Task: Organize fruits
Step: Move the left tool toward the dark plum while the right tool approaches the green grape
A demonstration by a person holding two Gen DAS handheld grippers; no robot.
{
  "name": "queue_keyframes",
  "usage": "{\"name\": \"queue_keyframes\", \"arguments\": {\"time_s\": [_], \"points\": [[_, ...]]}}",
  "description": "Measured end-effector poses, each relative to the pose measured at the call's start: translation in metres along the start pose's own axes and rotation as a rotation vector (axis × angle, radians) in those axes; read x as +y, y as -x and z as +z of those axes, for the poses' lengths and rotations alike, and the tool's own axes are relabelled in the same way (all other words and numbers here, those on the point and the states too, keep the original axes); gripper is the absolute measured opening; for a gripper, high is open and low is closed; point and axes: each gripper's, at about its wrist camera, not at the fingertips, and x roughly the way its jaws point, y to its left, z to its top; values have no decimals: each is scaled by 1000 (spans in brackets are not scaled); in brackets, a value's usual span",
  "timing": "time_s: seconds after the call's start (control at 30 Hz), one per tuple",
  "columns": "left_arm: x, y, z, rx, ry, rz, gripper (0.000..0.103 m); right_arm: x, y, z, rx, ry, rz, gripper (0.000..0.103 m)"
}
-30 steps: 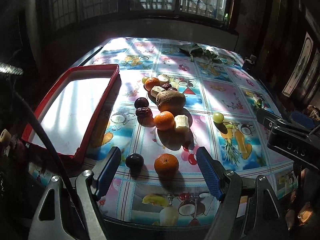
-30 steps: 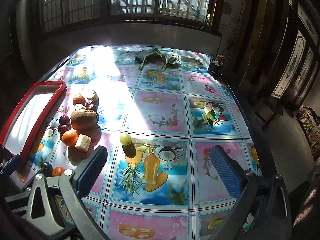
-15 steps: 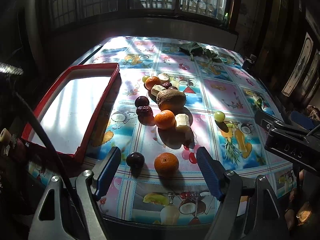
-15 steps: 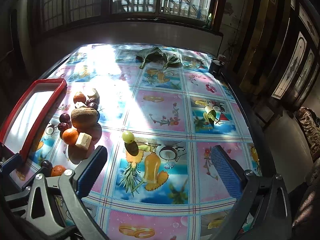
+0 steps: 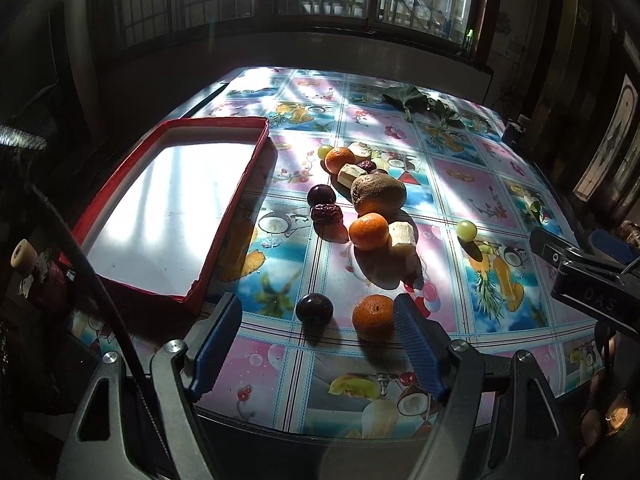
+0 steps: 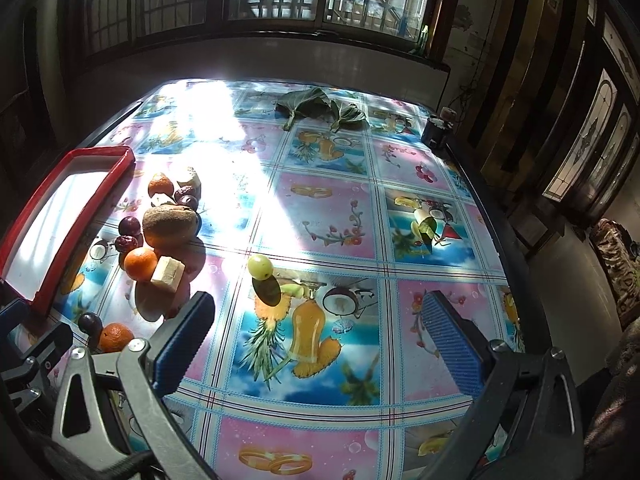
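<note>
Red-rimmed tray [image 5: 236, 196] with a white floor sits at the left of the bench [image 5: 496, 192], nothing in it. Bench cover is a glossy fruit-print sheet, strong sun patches across it.

Left gripper [image 5: 316, 344]: jaws spread wide, pinching nothing, low over the near edge of the bench. Between and just beyond its blue pads lie a dark plum [image 5: 314, 309] and an orange [image 5: 374, 316]; the orange lies just beside the right pad, contact unclear.

Main cluster further back, right of the tray: second orange [image 5: 368, 231] touching a pale cut chunk [image 5: 402, 234]; brown kiwi-like fruit [image 5: 378, 194] behind them; a dark plum [image 5: 321, 195] and a wrinkled red date [image 5: 326, 214] on the tray side. Behind the kiwi, a third orange [image 5: 339, 159], more pale pieces and small dark fruits, too crowded to sort.

Green grape [image 5: 467, 230] alone, well apart to the right of the cluster; in the right wrist view it lies ahead of the right gripper [image 6: 316, 344], nearer the left pad.

Right gripper: jaws spread wide, nothing between them, over printed cloth.

Green leaves [image 6: 316, 106] at the far end of the bench; a small dark container [image 6: 436, 134] at the far right corner.
</note>
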Motion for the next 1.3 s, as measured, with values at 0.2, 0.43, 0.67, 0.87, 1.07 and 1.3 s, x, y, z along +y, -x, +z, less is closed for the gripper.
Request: {"name": "queue_keyframes", "arguments": {"time_s": [0.2,0.43,0.67,0.87,1.07,1.3], "points": [[18,-2,-7,21,19,2,78,7,2,-3,7,27,16,103],[28,-7,-11,45,41,-3,78,16,-1,-10,31,50,41,103],[24,-8,-11,50,31,-18,78,9,1,-15,22,26,88,103],[18,-10,-10,50,15,-19,78,-1,-6,-16,40,-13,110,103],[20,-15,-7,55,4,-16,78,3,-10,-17,41,-11,176,102],[24,-27,-5,75,-8,-4,77,9,-21,-15,53,1,219,93]]}}
